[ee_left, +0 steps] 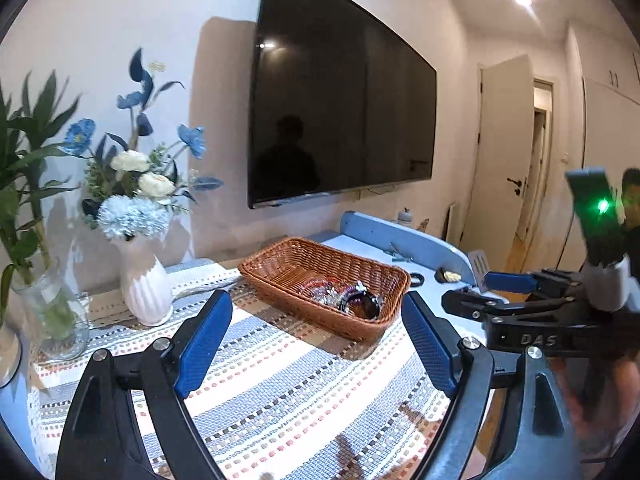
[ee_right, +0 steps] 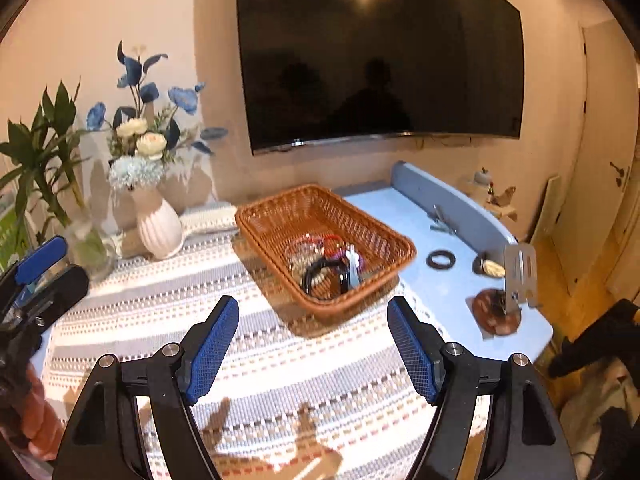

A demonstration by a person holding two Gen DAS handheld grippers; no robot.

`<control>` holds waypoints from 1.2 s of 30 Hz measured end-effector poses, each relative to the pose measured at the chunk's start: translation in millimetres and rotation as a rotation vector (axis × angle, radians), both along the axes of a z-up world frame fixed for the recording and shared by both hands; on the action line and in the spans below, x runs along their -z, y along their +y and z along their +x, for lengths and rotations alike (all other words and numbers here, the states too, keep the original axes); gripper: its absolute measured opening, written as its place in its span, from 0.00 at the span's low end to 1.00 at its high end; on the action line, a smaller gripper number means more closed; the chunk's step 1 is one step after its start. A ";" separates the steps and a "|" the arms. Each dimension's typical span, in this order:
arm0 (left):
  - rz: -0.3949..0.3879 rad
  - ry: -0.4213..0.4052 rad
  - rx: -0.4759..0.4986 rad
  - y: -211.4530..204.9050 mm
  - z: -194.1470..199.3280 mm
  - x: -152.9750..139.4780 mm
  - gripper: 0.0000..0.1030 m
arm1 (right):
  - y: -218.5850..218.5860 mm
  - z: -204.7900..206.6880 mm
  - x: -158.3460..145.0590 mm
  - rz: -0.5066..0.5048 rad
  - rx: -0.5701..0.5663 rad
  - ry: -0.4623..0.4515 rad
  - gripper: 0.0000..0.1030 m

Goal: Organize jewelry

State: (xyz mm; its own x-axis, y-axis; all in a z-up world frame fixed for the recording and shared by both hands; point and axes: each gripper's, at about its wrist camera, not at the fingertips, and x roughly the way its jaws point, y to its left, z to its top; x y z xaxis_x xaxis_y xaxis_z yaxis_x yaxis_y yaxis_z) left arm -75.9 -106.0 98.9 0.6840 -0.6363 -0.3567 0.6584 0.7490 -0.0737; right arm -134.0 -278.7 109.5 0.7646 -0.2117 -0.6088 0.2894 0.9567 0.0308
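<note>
A brown wicker basket (ee_left: 280, 268) (ee_right: 280, 216) stands on the striped table runner and holds a pile of jewelry (ee_left: 344, 294) (ee_right: 320, 260): bracelets, beads and a dark bangle. My left gripper (ee_left: 318, 312) is open and empty, above the runner in front of the basket. My right gripper (ee_right: 313, 312) is open and empty, also just in front of the basket. The right gripper also shows at the right of the left wrist view (ee_left: 492, 284). A black ring (ee_right: 440, 259) and a small brown dish of items (ee_right: 496, 312) lie on the blue table to the basket's right.
A white vase of blue and white flowers (ee_left: 144, 288) (ee_right: 158, 224) and a glass vase with green stems (ee_left: 56, 320) (ee_right: 90, 248) stand at the back left. A wall TV (ee_left: 340, 100) hangs behind. A blue raised panel (ee_right: 452, 200) edges the table's right side.
</note>
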 end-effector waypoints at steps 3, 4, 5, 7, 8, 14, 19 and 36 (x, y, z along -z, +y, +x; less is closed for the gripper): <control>0.031 0.025 0.017 -7.6 9.2 19.4 0.84 | 0.9 -4.1 8.3 -0.004 0.016 0.020 0.75; 0.037 0.033 0.024 -9.3 11.6 24.1 0.84 | 0.8 -4.1 11.0 -0.008 0.024 0.028 0.75; 0.040 0.041 0.026 -10.2 13.6 28.9 0.84 | -0.5 -4.1 14.5 -0.013 0.033 0.037 0.75; 0.043 0.064 0.028 -11.4 21.9 39.5 0.84 | -2.1 -2.3 20.5 -0.010 0.043 0.050 0.75; 0.055 0.085 0.024 -12.5 27.5 45.1 0.84 | -3.8 0.3 24.5 -0.004 0.047 0.060 0.75; 0.098 0.157 -0.015 -13.1 44.0 63.4 0.84 | -6.5 9.7 43.9 0.006 0.058 0.110 0.75; 0.115 0.162 -0.027 -13.9 42.7 69.5 0.84 | -4.4 16.7 53.1 0.003 0.046 0.125 0.75; 0.131 0.165 -0.062 -12.6 46.0 73.8 0.84 | -4.6 19.2 64.8 0.020 0.053 0.146 0.75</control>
